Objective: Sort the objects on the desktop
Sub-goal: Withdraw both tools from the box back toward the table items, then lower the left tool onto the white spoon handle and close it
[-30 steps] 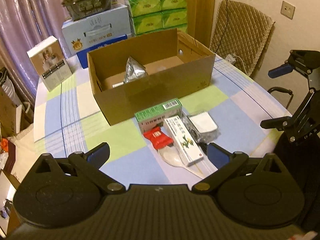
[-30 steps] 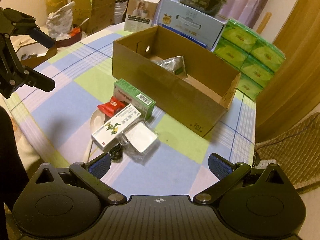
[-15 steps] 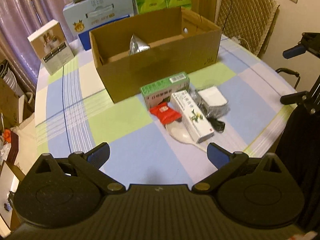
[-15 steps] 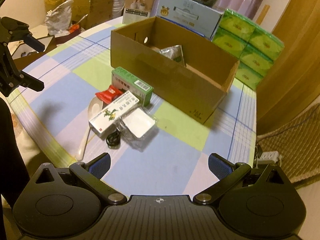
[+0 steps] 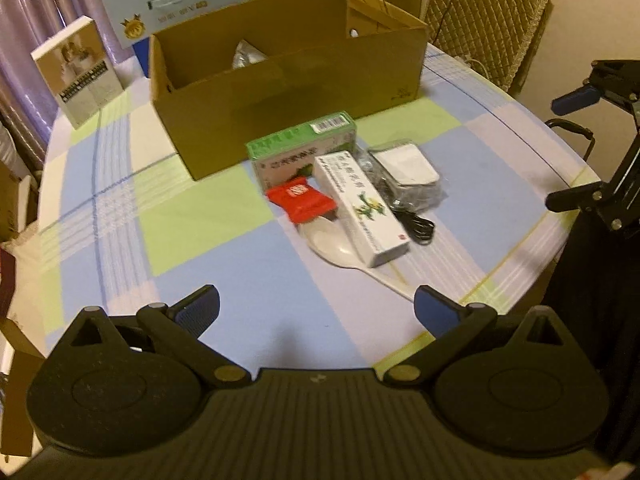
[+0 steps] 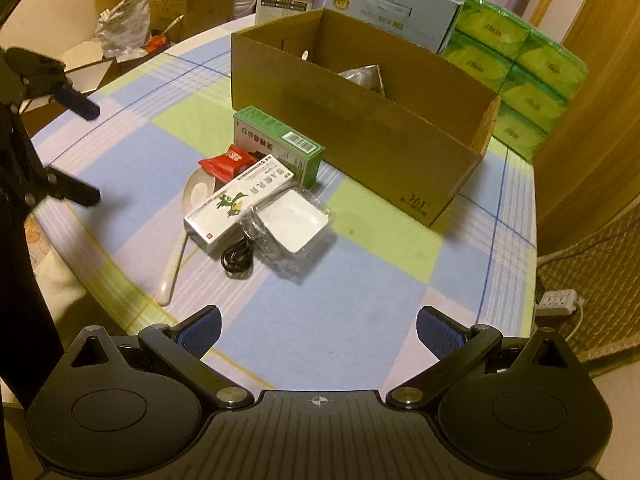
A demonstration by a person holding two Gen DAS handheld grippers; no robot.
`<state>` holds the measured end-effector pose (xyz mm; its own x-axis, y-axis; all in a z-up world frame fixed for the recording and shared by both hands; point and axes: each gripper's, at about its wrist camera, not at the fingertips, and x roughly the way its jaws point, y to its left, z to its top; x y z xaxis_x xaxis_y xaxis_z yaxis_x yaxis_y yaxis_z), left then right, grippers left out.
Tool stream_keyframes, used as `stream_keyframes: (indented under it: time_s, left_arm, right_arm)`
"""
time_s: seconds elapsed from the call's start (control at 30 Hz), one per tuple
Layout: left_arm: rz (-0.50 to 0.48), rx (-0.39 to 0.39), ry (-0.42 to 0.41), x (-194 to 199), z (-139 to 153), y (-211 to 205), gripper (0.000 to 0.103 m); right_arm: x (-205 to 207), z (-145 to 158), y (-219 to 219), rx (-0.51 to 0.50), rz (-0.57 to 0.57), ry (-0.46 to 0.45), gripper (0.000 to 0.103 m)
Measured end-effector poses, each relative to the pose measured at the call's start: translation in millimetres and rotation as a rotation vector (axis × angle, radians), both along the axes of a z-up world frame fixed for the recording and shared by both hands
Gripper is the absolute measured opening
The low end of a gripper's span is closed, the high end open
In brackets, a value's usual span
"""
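Hovering wide apart and empty, left tool [image 5: 316, 306] and right tool [image 6: 318, 322] face 1 cardboard box [image 5: 288, 92], with 2 cartons, 1 red packet [image 5: 300, 198], 1 spoon [image 5: 340, 248] clustered on the worktop [image 5: 180, 240] just before it.

Green tissue packs [image 6: 524, 68], quilted chair [image 5: 486, 12]

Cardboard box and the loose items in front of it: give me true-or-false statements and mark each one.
1. A silver foil pouch lies inside the cardboard box. True.
2. The red packet lies inside the box. False: it lies on the tablecloth, outside the box.
3. The white medicine box lies partly over the white spoon. True.
4. The left hand-held gripper is shut on the green box. False: its jaws are open and hold nothing.
5. The right hand-held gripper is open. True.
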<state>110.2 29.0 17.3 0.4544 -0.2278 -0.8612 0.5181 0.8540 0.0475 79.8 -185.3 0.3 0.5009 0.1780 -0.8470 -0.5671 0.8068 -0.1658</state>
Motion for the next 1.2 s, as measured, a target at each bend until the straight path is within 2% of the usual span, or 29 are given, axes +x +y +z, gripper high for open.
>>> stream_keyframes:
  time_s: [0.3, 0.47, 0.77, 0.83, 0.87, 0.97, 1.03, 1.07, 1.13, 1.2]
  left_arm:
    - [0.032, -0.041, 0.059, 0.7, -31.1, -20.9, 0.102]
    - [0.12, -0.102, 0.114, 8.2, -50.8, -25.4, 0.101]
    - [0.171, -0.117, 0.144, 20.1, -79.6, -41.2, 0.092]
    - [0.183, -0.119, 0.147, 22.3, -86.5, -41.8, 0.084]
    - [0.186, -0.118, 0.137, 22.3, -88.0, -41.8, 0.084]
    - [0.175, -0.099, 0.107, 20.9, -87.1, -40.5, 0.07]
    - [0.169, -0.104, 0.107, 21.9, -84.7, -34.0, 0.051]
    - [0.174, -0.116, 0.115, 23.2, -83.3, -29.8, 0.046]
    - [0.187, -0.101, 0.12, 25.9, -80.4, -22.1, 0.016]
    - [0.181, -0.05, 0.107, 26.0, -81.4, -16.2, 0.009]
  right_arm:
    - [7.7, -15.5, -1.2, 0.032, -0.009, 0.042, 0.101]
    - [14.7, -23.6, -4.6, 0.048, -0.022, 0.058, 0.101]
    - [25.1, -34.8, -5.9, 0.073, -0.044, 0.073, 0.101]
    - [26.6, -36.6, -5.9, 0.08, -0.05, 0.077, 0.101]
    - [27.0, -37.3, -5.9, 0.08, -0.052, 0.079, 0.101]
    - [27.7, -38.9, -5.4, 0.074, -0.05, 0.082, 0.101]
    - [27.9, -39.4, -5.1, 0.075, -0.049, 0.081, 0.101]
    - [28.1, -39.7, -4.9, 0.075, -0.051, 0.081, 0.101]
    - [28.2, -40.3, -3.7, 0.078, -0.056, 0.081, 0.101]
    - [28.2, -40.4, -1.5, 0.08, -0.055, 0.081, 0.101]
